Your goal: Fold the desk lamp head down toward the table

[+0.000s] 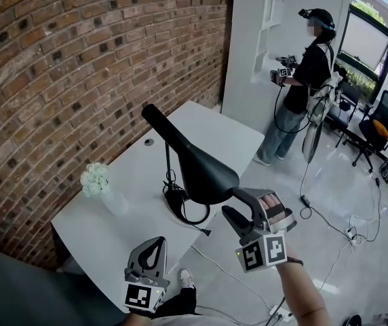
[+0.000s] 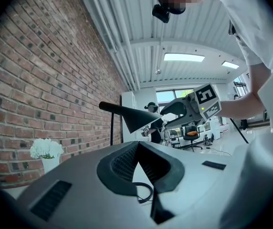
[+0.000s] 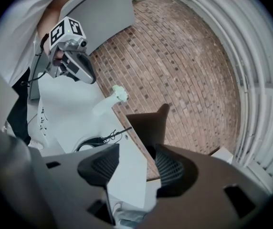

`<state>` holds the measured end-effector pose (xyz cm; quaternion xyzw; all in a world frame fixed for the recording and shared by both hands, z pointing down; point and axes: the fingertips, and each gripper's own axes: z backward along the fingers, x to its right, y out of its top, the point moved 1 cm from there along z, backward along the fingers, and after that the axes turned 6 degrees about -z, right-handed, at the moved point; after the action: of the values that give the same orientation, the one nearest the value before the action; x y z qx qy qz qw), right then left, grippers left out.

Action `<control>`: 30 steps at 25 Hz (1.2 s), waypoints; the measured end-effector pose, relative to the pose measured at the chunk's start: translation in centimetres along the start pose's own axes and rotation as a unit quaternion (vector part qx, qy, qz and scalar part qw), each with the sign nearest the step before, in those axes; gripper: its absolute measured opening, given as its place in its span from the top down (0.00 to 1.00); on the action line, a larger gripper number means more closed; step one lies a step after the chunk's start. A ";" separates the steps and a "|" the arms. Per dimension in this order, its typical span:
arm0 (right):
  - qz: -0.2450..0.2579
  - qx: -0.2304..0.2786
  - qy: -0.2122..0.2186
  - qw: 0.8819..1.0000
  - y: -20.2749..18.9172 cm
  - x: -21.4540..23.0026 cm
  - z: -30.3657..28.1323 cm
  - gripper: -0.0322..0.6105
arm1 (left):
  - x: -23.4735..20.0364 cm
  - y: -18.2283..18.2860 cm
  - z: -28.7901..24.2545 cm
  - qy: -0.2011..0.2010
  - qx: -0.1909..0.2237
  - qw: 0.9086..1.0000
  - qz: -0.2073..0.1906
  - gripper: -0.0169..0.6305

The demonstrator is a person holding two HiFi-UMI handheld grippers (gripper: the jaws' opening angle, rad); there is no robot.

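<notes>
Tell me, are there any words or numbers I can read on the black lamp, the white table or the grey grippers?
No words or numbers can be read anywhere.
White marker cube on the right gripper: black square patterns only, no letters.
Second marker cube on the left gripper: the same kind of pattern.
Black cone-shaped lamp head, white table, red brick wall: no print shows.

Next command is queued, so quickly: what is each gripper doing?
Left gripper: closed, empty.
Right gripper: open, at the lamp head, not gripping it.
</notes>
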<state>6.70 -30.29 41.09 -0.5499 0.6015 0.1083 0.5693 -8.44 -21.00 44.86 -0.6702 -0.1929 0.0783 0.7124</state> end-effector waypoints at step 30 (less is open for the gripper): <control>-0.024 -0.056 0.054 0.997 -2.7 -6.6 -8.8 0.59 | -2.9 -3.9 0.0 0.020 -0.043 0.999 0.014 0.96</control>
<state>2.19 -34.42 50.61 -0.6005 0.6111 0.0980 0.5063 -11.70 -22.44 48.20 -0.7039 -0.1726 0.0667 0.6857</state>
